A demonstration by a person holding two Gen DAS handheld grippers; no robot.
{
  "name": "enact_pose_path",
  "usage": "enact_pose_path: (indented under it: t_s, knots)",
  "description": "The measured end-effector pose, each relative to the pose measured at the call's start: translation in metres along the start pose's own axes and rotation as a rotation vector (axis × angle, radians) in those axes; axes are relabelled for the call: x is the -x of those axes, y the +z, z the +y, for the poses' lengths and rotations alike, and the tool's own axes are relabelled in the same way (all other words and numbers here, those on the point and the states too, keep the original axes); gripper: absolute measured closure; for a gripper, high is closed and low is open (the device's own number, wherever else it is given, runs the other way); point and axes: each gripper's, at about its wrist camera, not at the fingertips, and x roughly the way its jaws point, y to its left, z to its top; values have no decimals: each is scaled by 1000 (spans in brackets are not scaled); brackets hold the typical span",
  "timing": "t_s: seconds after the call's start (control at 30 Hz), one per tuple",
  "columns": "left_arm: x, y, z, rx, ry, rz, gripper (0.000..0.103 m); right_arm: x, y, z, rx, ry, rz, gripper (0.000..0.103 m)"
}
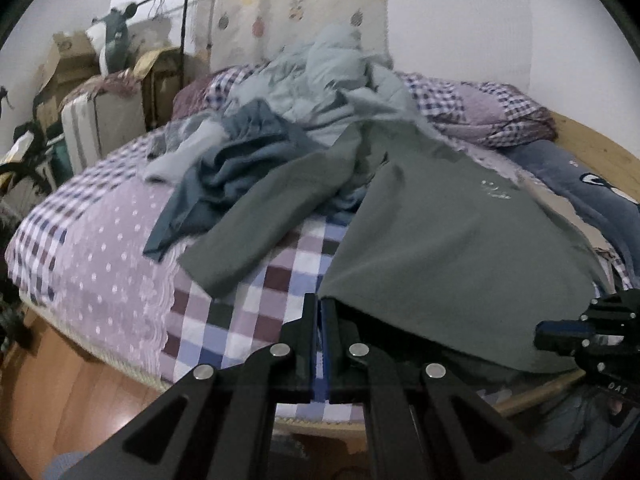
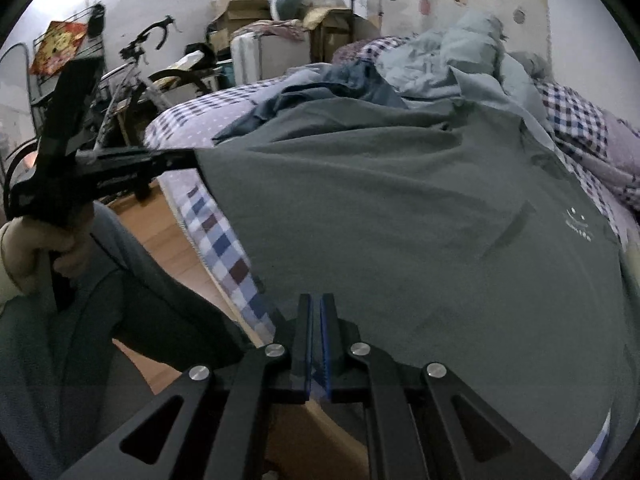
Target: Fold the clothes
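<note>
While both tools pinch the hem, I note the grey-green shirt [image 1: 440, 240] lies spread front-up across the near half of the bed [image 1: 100, 248], its small white chest print facing me and one long sleeve [image 1: 256, 220] angled out to the left over the checked sheet.

Left gripper [image 1: 320, 308]: jaws closed to a sliver, the shirt's left hem corner caught at the tips. The right wrist view confirms it, cloth taut from those tips.

Right gripper [image 2: 316, 312]: jaws likewise nearly together at the hem near the bed's edge. Fabric drapes over and beside the tips; I judge it clamped, though the bite itself is hard to see.

Behind the shirt: a heap of blue and pale clothes [image 1: 256, 148], touching the shoulders. Collar end is partly buried in it.

Step in hand, as I read it: flatten and square the shirt before the first fold.

Doing it well:
- Pull both corners toward me together, evenly, so the hem stays straight.
- Keep light tension between the tools; a crease runs mid-body and should draw out.
- Drag clear of the heap, or the collar will snag it along.
- Mind the sleeve; it must lie flat before folding inward.
</note>
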Motion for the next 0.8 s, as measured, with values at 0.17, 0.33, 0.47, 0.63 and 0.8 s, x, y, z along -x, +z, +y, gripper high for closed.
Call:
enact_pose_path:
  t_s: [0.17,0.33,0.47,0.63,0.8]
  knots:
    - [-8,-4,4,24,1,49,102,-1,-2,-20,-97,-20,-1,85]
    - [-11,-5,18,99,9,85,102,9,-8,-47,-228,-31,-43,68]
    - [-9,-7,43,229,-22,98,100,10,-9,-55,-265,-42,-49,67]
    - [-21,-10,52,311,-145,146,54,7,-8,-49,-248,-31,-45,66]
    - [-51,-14,46,335,-186,239,41,3,-9,-44,-235,-17,-39,65]
